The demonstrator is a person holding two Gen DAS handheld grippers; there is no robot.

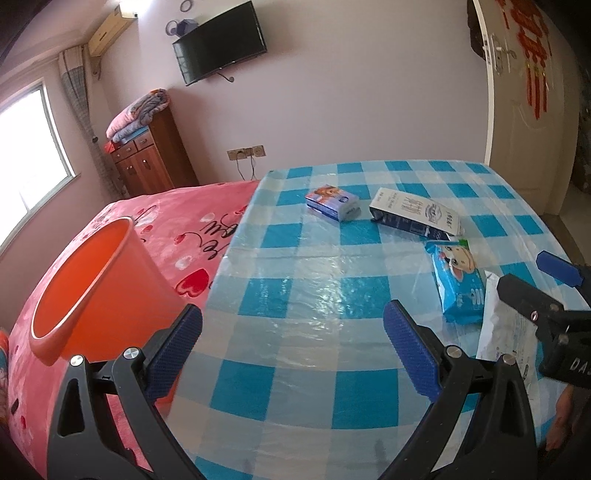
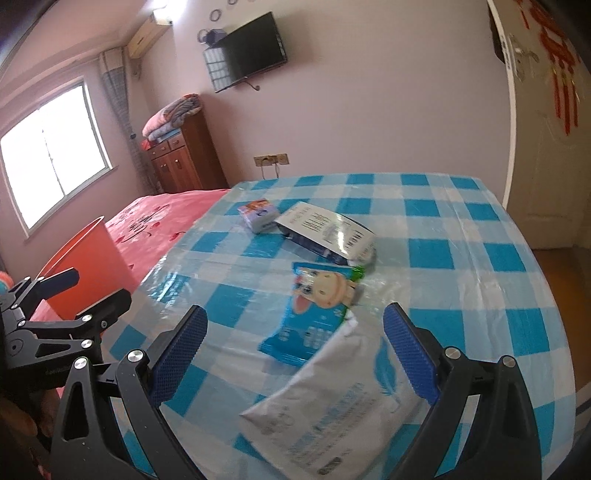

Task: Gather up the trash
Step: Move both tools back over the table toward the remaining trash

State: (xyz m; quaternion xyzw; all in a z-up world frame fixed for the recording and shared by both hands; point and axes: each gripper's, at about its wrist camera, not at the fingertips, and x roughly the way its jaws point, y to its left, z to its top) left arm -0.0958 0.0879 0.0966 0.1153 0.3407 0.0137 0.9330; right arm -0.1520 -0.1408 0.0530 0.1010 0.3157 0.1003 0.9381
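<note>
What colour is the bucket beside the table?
The bucket is orange, seen best in the left wrist view.

walls: pale lilac [image 1: 351, 92] | black wall-mounted television [image 1: 221, 44] | brown wooden cabinet [image 1: 155, 158] — folded quilts on top | bright daylit window [image 2: 51, 147] | white door [image 1: 528, 122]

Blue-and-white checked tablecloth [image 1: 332, 295], orange bin [image 1: 92, 288], pink bedspread [image 1: 177, 218]

Wall-mounted TV [image 1: 219, 44], screen dark. AC unit [image 1: 110, 29] up near ceiling, beside curtain [image 1: 79, 99] & bright window [image 1: 27, 147]. Wooden cabinet [image 1: 155, 155] in corner w/ folded blankets [image 1: 138, 114] stacked on top. Wall sockets [image 1: 245, 152] w/ cords hanging. White door [image 1: 532, 92] at right w/ red decorations. Pink heart-print bedspread [image 1: 177, 221] beside table.
</note>
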